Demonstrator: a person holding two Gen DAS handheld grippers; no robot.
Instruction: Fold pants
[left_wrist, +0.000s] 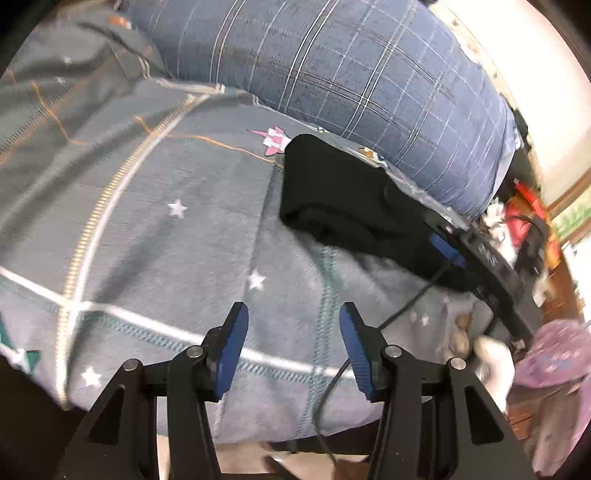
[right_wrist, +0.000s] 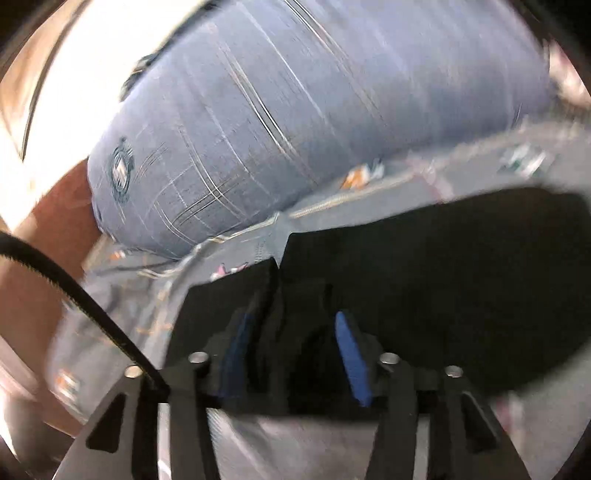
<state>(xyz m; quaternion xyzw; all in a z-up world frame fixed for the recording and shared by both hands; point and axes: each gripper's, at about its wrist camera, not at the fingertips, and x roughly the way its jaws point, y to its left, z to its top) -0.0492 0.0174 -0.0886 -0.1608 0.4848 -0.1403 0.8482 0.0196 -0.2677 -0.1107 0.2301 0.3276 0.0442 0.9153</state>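
The black pants (left_wrist: 340, 199) lie folded in a thick bundle on the grey star-patterned bedspread (left_wrist: 166, 236), up right of my left gripper (left_wrist: 293, 314). My left gripper is open and empty, hovering over bare bedspread. In the right wrist view the pants (right_wrist: 424, 277) fill the centre and right, blurred. My right gripper (right_wrist: 295, 325) is open, its blue pads either side of a raised fold of the black cloth. The other gripper's black body (left_wrist: 480, 258) rests at the pants' right end.
A large blue plaid pillow (left_wrist: 351, 85) (right_wrist: 277, 129) lies along the far side of the bed. A black cable (left_wrist: 369, 332) runs across the bedspread. Cluttered items (left_wrist: 517, 221) and a purple cloth (left_wrist: 557, 350) sit off the bed's right edge.
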